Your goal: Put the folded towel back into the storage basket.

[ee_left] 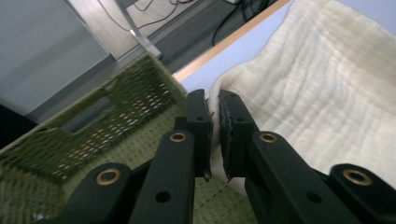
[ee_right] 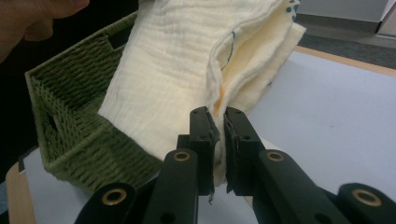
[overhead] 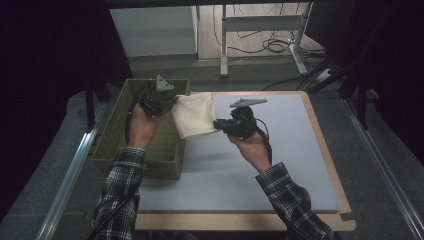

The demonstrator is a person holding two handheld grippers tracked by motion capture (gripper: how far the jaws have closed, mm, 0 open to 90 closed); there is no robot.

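So on the left there's a green woven basket [overhead: 150,140] sitting at the left edge of the tabletop [overhead: 280,165]. The left tongs [overhead: 172,102] hover over the basket's far right corner and pinch one edge of a folded cream cloth [overhead: 195,115]. The cloth hangs in the air between both hands, partly over the basket rim and partly over the blue mat. The right tongs [overhead: 216,124] clamp its other edge, jaws squeezed tight on the layered folds, right above the tabletop.
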